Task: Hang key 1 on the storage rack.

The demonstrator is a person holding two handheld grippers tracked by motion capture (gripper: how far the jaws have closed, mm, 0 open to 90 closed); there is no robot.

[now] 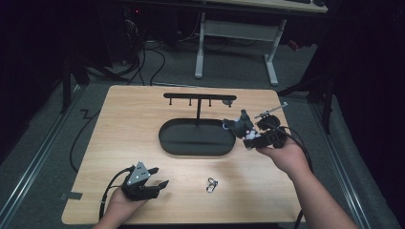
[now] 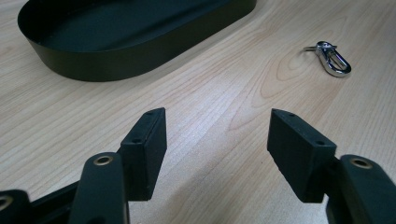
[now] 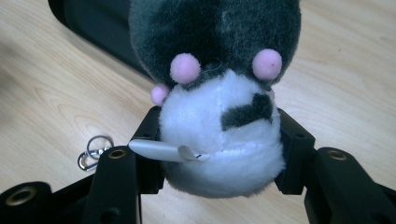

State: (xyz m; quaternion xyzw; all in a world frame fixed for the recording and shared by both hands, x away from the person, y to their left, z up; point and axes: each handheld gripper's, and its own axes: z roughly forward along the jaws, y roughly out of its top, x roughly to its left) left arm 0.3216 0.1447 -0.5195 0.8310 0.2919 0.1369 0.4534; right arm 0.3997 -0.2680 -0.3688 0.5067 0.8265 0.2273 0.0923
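Plush toy — grey and white, pink dots on the face — clamped between the jaws of the right gripper, white underside pressed by both pads, a small white tag sticking out by one jaw. Held up off the table just beside the right end of the oval tray, near its rim. Hand behind the gripper, cable trailing off toward the right edge.

Left gripper low at the near left of the table, jaws standing well apart with nothing between them, only bare wood showing in the gap. Pointed across the table toward the tray, well apart from the toy.

Tray: dark, shallow, oval, with nothing visible on its floor. Thin upright post rising from its far side, carrying a horizontal bar with short pegs hanging down; pegs bare.

Metal clasp — a silver snap hook with a ring — lying flat on the wood in the near middle, between the two grippers, apart from the tray and touching nothing else. Seen also beyond the left gripper's jaws and low beside the toy in the right gripper view.

Open wood left of the tray and along the near edge. Right gripper close to the table's right edge; left gripper close to the near edge.
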